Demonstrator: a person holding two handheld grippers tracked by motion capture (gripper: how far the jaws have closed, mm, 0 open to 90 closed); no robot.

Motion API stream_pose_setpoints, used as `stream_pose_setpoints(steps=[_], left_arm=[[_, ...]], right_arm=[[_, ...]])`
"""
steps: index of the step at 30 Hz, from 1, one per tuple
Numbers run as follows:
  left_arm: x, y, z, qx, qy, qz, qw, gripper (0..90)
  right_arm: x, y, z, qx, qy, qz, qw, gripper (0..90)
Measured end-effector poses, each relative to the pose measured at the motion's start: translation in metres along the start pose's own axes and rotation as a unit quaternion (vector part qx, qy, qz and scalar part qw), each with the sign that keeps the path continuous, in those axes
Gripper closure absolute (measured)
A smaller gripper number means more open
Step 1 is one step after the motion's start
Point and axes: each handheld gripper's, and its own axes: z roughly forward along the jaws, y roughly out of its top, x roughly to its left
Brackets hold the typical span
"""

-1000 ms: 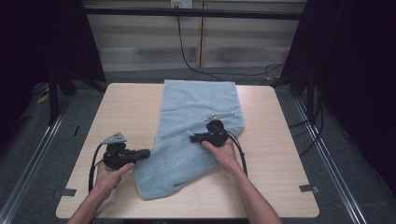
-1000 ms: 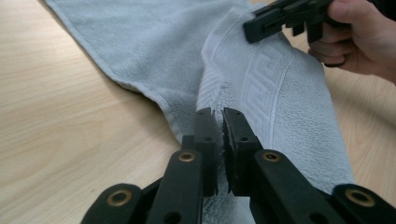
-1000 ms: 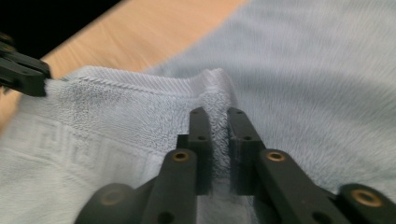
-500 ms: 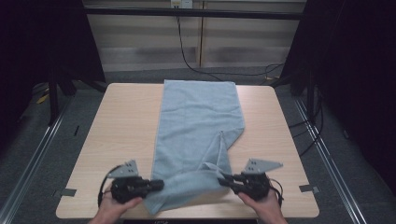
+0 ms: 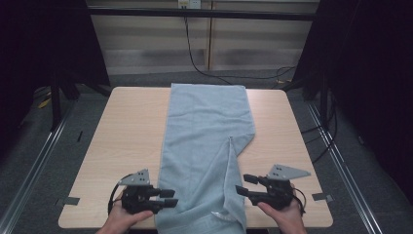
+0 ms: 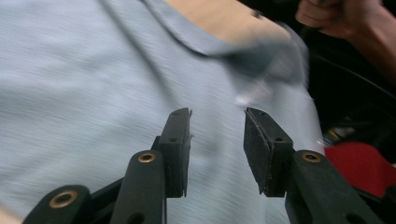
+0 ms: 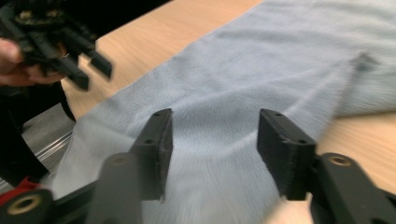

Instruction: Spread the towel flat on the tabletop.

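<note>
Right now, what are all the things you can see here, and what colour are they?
towel: one, light blue, lying lengthwise down the middle of the table, near end over the table's front edge
table: one, light wood, centre of the high view
cables: black, on the grey floor behind the table
left hand-held gripper: one, black, jaws open, at the towel's left edge
right hand-held gripper: one, black, jaws open, at the towel's right edge

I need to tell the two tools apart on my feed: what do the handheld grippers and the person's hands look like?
Both are black. The left gripper and the right gripper each carry a grey three-cornered plate on top and trail a black cable. Their fingers are flat black rectangular pads on arms with brass-coloured rivets. The hands are bare, with no gloves, and no sleeves are visible.
</note>
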Motion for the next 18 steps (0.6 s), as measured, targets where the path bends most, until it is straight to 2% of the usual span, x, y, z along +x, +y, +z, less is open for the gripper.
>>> stream_pose_setpoints(steps=[1,3,5,6,7,8,9,11,14,15,16,17,18], left_arm=[[0.008,0.002,0.004,0.012,0.010,-0.009,0.9998,60.2],[0.022,0.003,0.014,0.033,0.048,-0.006,0.9983,59.7],[0.034,0.003,0.023,0.042,0.060,-0.018,0.9971,59.4],[0.037,0.004,0.025,0.047,0.079,-0.009,0.9958,59.0],[0.040,0.003,0.027,0.050,0.085,-0.011,0.9950,59.1],[0.042,0.002,0.028,0.053,0.085,-0.017,0.9949,59.3],[0.043,-0.001,0.029,0.057,0.090,-0.017,0.9941,59.3],[0.044,-0.004,0.029,0.051,0.090,-0.011,0.9946,60.0],[0.045,-0.005,0.028,0.048,0.095,-0.014,0.9942,61.8],[0.045,-0.005,0.028,0.046,0.099,-0.018,0.9939,63.8],[0.046,-0.006,0.027,0.044,0.103,-0.022,0.9935,67.0],[0.046,-0.006,0.027,0.044,0.104,-0.021,0.9934,69.1],[0.046,-0.006,0.027,0.042,0.107,-0.018,0.9932,70.7]], right_arm=[[0.000,0.002,0.010,0.018,0.004,-0.006,0.9998,45.4],[0.000,0.001,0.029,0.057,-0.008,-0.023,0.9981,43.8],[-0.006,-0.004,0.041,0.070,-0.009,-0.015,0.9974,41.7],[-0.007,-0.006,0.045,0.076,-0.008,-0.009,0.9970,40.1],[-0.006,-0.008,0.047,0.083,-0.002,-0.009,0.9965,40.1],[-0.004,-0.010,0.050,0.093,0.005,-0.011,0.9956,39.3],[0.000,-0.012,0.051,0.100,0.005,-0.014,0.9949,38.6],[0.005,-0.018,0.054,0.105,0.012,-0.020,0.9942,37.8],[0.006,-0.029,0.059,0.130,-0.001,-0.021,0.9913,36.4],[0.006,-0.033,0.062,0.138,-0.006,-0.026,0.9901,38.7],[0.008,-0.035,0.062,0.134,-0.018,-0.042,0.9899,47.7],[0.010,-0.034,0.062,0.139,-0.033,-0.056,0.9882,55.1],[0.010,-0.034,0.061,0.138,-0.037,-0.057,0.9881,63.1]])
